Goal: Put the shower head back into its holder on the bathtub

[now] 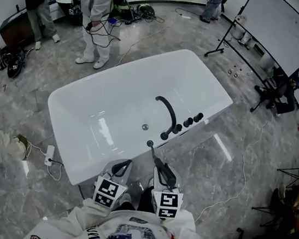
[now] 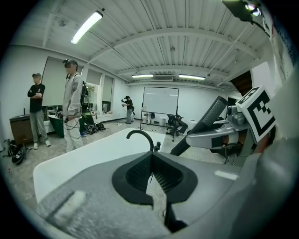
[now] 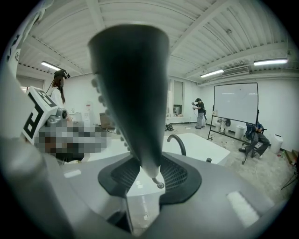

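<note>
Inside the right hand-held gripper (image 3: pixel 149 172), clenched on it, stands the shower head (image 3: pixel 131 93), seemingly near the bathtub (image 1: pixel 122 87)

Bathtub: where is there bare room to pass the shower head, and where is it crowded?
Bare: the basin left of the spout, and the far rim. Crowded: the near rim, where spout and knobs stand in a row, ahead of the shower head.

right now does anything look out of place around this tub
Yes. The shower head is out of its holder and clamped in the right tool. Its thin end points at the near rim of the bathtub, apart from the faucet and knobs. Nothing looks spilled or damaged.
</note>
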A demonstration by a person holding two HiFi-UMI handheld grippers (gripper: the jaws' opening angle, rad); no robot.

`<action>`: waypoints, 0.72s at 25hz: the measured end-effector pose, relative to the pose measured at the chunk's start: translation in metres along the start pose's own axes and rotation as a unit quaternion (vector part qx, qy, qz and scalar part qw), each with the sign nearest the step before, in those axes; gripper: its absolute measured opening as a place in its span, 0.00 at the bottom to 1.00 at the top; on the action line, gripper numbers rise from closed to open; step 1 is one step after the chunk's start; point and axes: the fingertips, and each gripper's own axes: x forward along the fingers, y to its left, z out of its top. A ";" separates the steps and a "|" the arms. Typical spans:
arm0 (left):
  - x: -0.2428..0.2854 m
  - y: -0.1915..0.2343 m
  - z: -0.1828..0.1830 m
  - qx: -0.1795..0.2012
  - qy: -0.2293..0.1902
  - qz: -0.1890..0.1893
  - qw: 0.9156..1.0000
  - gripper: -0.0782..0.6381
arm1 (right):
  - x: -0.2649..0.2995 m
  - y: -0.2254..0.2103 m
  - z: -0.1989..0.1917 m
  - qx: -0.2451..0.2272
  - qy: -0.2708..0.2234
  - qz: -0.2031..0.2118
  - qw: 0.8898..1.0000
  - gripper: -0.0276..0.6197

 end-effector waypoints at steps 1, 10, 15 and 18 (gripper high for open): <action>0.001 0.001 -0.001 -0.005 0.001 0.001 1.000 0.11 | 0.002 0.000 -0.001 0.001 0.000 0.003 1.000 0.25; 0.033 0.008 0.007 -0.003 0.009 0.017 1.000 0.11 | 0.032 -0.020 -0.001 0.006 0.011 0.029 1.000 0.25; 0.051 0.014 0.011 -0.004 0.020 0.032 0.999 0.11 | 0.050 -0.031 0.000 0.007 0.016 0.047 0.999 0.25; 0.063 0.018 0.014 -0.009 0.024 0.040 0.999 0.11 | 0.060 -0.038 0.001 0.007 0.020 0.058 0.998 0.25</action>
